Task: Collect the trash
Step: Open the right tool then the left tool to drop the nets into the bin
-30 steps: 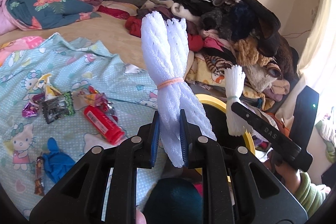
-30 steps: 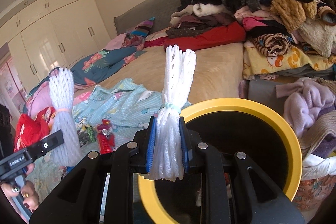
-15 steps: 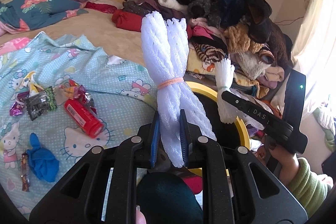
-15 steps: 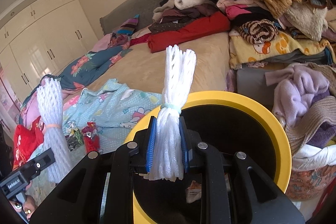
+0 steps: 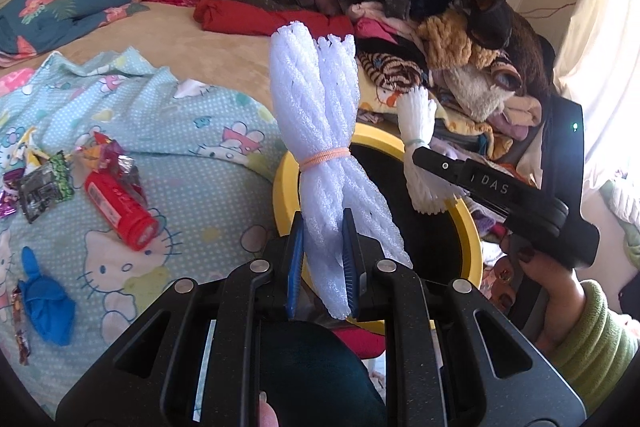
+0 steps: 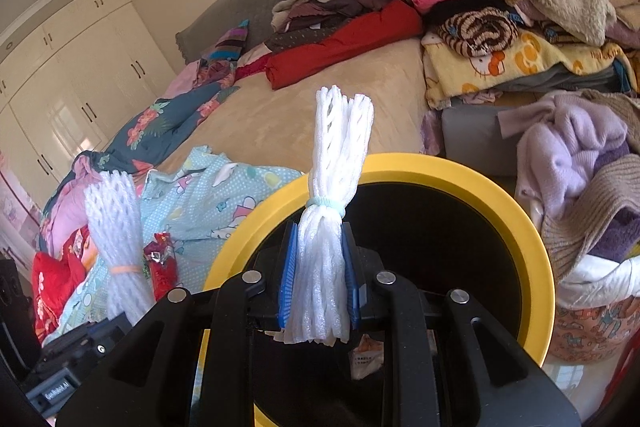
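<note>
My left gripper [image 5: 321, 263] is shut on a white foam net bundle tied with an orange band [image 5: 320, 131], held upright at the near rim of the yellow-rimmed black bin [image 5: 285, 179]. My right gripper [image 6: 319, 287] is shut on a second white foam net bundle tied with a pale blue band [image 6: 336, 195], held over the bin's opening [image 6: 440, 247]. The right gripper and its bundle [image 5: 418, 147] also show in the left wrist view over the bin. The left bundle [image 6: 116, 227] shows in the right wrist view, left of the bin.
On the Hello Kitty sheet [image 5: 160, 155] lie a red tube [image 5: 120, 207], several candy wrappers [image 5: 44, 183] and a blue glove [image 5: 46, 307]. A clothes pile [image 5: 420, 7] is behind the bin, a laundry basket [image 6: 592, 307] to its right. Some trash [image 6: 364, 355] lies inside the bin.
Both grippers have moved toward the bin with their bundles. The right bundle is now over the opening, and the left bundle has reached the bin's near rim.
</note>
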Tool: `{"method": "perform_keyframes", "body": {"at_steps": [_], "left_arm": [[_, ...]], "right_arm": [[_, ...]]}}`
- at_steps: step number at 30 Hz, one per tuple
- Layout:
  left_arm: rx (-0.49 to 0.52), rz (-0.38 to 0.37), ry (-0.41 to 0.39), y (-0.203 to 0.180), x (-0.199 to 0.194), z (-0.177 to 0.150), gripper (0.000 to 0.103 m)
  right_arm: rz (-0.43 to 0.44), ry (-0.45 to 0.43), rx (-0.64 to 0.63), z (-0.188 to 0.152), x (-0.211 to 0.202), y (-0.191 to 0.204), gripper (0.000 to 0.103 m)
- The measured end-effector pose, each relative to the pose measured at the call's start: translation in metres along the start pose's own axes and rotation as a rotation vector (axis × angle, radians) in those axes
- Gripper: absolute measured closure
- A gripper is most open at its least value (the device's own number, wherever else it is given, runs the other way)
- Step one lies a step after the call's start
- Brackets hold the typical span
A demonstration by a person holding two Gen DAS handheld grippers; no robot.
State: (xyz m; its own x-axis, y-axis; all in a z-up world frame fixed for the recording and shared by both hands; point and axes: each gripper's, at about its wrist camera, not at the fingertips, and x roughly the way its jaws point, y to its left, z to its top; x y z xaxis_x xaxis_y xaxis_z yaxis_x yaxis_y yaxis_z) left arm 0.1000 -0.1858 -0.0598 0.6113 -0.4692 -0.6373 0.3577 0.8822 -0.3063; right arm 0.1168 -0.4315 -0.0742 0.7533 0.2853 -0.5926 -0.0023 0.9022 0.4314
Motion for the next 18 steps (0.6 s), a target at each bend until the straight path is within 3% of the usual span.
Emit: {"method": "perform_keyframes", "body": {"at_steps": [9, 11, 13, 15, 17, 18], "left_arm": [[0.03, -0.008, 0.045, -0.012, 0.025, -0.001, 0.091], [0.036, 0.001, 0.047, -0.014, 0.029, -0.001, 0.086], [0.024, 0.0, 0.042, -0.013, 0.031, 0.0, 0.065], [0.013, 0.01, 0.029, -0.011, 0.029, 0.001, 0.052], [0.028, 0.043, 0.009, -0.01, 0.024, 0.001, 0.043], [0.038, 0.065, -0.009, -0.009, 0.02, 0.001, 0.031]], "right_arm": [[-0.011, 0.039, 0.068, -0.002, 0.008, -0.015, 0.08], [-0.015, 0.04, 0.097, -0.002, 0.009, -0.02, 0.075], [-0.022, 0.034, 0.118, -0.002, 0.007, -0.025, 0.069], [-0.032, 0.026, 0.131, -0.001, 0.006, -0.028, 0.059], [-0.038, 0.019, 0.135, -0.001, 0.006, -0.029, 0.055], [-0.038, 0.016, 0.135, -0.001, 0.006, -0.028, 0.052]]}}
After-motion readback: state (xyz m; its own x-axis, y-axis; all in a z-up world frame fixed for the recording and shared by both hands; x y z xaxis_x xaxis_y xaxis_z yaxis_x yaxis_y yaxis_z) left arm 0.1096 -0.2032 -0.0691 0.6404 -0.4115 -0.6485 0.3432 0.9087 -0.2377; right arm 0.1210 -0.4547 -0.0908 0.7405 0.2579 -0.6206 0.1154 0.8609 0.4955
